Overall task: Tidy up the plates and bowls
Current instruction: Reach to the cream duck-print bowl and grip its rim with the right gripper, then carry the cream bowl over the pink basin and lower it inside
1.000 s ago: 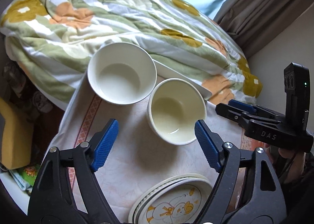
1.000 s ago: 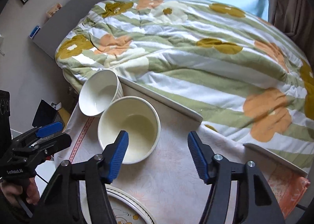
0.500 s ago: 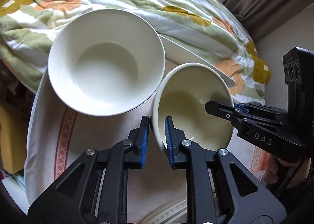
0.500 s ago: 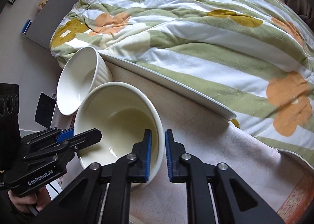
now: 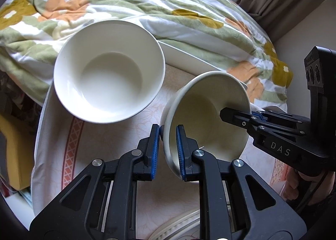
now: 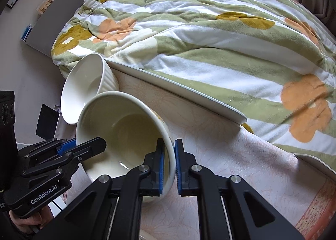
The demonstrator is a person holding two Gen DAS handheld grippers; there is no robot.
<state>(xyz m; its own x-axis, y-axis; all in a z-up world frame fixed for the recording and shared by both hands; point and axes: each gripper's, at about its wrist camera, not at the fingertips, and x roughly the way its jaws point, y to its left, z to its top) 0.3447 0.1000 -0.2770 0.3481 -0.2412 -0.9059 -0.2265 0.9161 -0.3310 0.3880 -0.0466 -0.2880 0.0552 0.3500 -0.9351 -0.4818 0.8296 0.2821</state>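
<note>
A cream bowl (image 5: 210,118) is held by both grippers and looks lifted and tilted above the table. My left gripper (image 5: 167,149) is shut on its near rim. My right gripper (image 6: 168,164) is shut on the opposite rim of the same bowl (image 6: 126,133). A white ribbed bowl (image 5: 109,70) stands on the table to the left of it, also seen in the right wrist view (image 6: 88,86). A stack of plates (image 5: 178,227) shows at the bottom edge under the left gripper.
The table (image 5: 100,156) has a pale patterned cloth with a red border. A bed with a flowered green quilt (image 6: 199,30) lies right behind the table. A white tray edge (image 6: 189,97) runs along the table's far side.
Both grippers went from open to shut on the cream bowl's rim. Since half a second ago the bowl has risen and tilted further, away from the white bowl.
</note>
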